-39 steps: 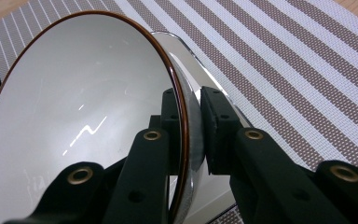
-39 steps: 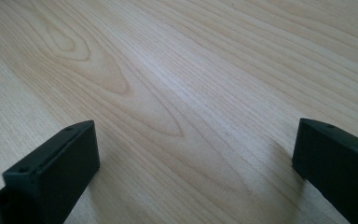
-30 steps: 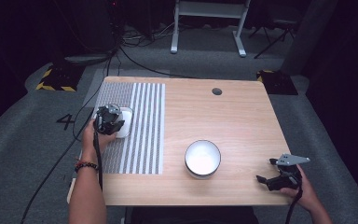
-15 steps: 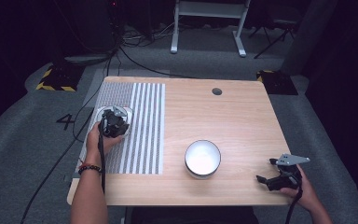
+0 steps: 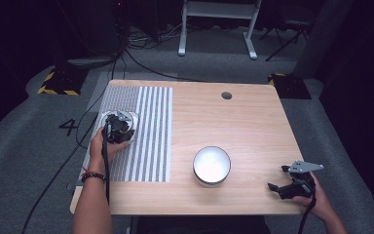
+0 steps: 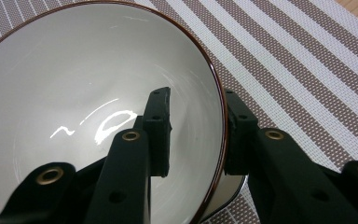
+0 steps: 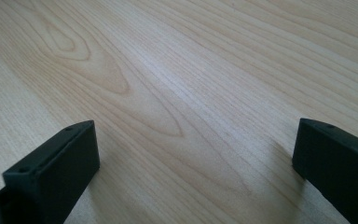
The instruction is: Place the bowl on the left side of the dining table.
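while the left gripper (image 6: 196,133) clamps a white bowl's (image 6: 74,84) rim, the right gripper (image 7: 196,158) rests spread wide

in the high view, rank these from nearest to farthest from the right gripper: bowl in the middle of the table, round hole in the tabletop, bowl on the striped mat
Measured from the right gripper at the table's near right corner:
1. Middle bowl, on bare wood just to its left.
2. Round hole, toward the far edge.
3. Bowl on the striped mat, far left, under the left gripper.

Overhead light bright on table (image 5: 253,122), surroundings dark. Glare streaks inside white bowl (image 6: 98,93). Near black jaws soft, slightly blurred.
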